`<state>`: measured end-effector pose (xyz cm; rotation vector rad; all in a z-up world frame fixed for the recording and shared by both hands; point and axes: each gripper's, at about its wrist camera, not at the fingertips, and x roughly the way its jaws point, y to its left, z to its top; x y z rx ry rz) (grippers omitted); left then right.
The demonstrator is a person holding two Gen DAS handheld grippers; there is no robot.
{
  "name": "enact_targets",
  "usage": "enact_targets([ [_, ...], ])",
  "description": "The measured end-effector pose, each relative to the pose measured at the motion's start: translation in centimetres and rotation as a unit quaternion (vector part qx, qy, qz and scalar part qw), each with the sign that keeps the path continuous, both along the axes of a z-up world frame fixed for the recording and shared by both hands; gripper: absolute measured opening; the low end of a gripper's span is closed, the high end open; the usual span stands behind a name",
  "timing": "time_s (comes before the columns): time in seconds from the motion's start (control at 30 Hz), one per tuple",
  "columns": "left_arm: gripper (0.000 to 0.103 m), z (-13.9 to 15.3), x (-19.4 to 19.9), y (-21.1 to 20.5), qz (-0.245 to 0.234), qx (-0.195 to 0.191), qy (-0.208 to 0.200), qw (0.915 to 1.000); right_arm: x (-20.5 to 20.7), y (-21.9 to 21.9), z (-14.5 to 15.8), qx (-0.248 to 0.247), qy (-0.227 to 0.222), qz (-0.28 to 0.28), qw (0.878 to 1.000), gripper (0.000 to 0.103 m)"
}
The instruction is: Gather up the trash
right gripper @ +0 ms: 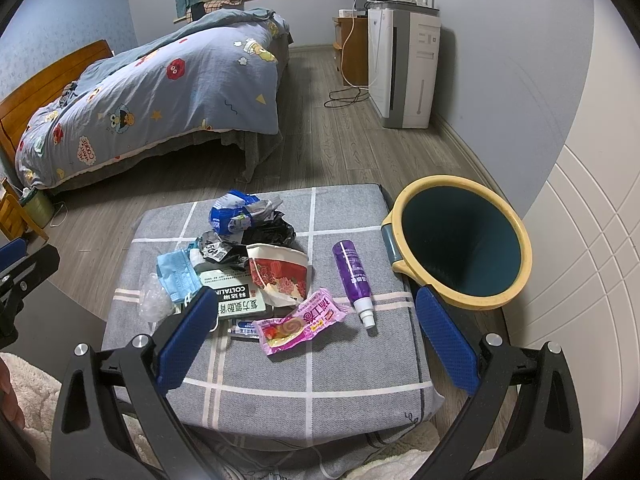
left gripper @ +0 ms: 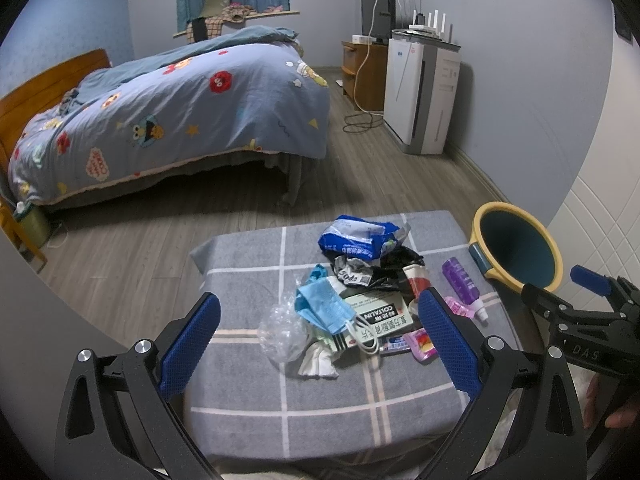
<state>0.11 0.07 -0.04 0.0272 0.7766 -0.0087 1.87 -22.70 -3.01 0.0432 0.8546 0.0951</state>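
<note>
A pile of trash lies on a grey checked cushion (left gripper: pixel 248 364): a blue face mask (left gripper: pixel 324 306), a green medicine box (left gripper: pixel 378 316), clear plastic (left gripper: pixel 280 332), a blue wrapper (left gripper: pixel 356 236), black plastic (left gripper: pixel 384 272), a pink snack wrapper (right gripper: pixel 300 322), a red paper cup (right gripper: pixel 280 276) and a purple spray bottle (right gripper: pixel 354 276). A teal bin with a yellow rim (right gripper: pixel 460 240) stands right of the cushion. My left gripper (left gripper: pixel 320 344) is open above the pile's near side. My right gripper (right gripper: pixel 312 340) is open over the pink wrapper.
A bed with a blue cartoon quilt (left gripper: pixel 180 112) stands at the far left. A white air purifier (left gripper: pixel 420 96) and a wooden TV stand (left gripper: pixel 360 76) line the far right wall, with cables on the wooden floor (left gripper: pixel 360 120).
</note>
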Motion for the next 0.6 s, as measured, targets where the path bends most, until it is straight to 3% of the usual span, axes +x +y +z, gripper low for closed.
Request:
enact_targets([
  [0.23,0.098,-0.6,-0.3,0.3,0.003,-0.017,0.01,0.9998,0.0,-0.2,0.1,0.002,0.001,-0.001,1.0,0.098],
  [0.37,0.098,-0.4,1.0,0.7,-0.003,-0.027,0.003,0.9996,0.4,-0.9,1.7,0.01,-0.031,-0.01,0.999,0.098],
  [0.6,0.098,0.7,5.8,1.0,-0.005,-0.03,-0.053,0.9981,5.5,-1.9,4.2,0.003,-0.063,0.01,0.998,0.098],
])
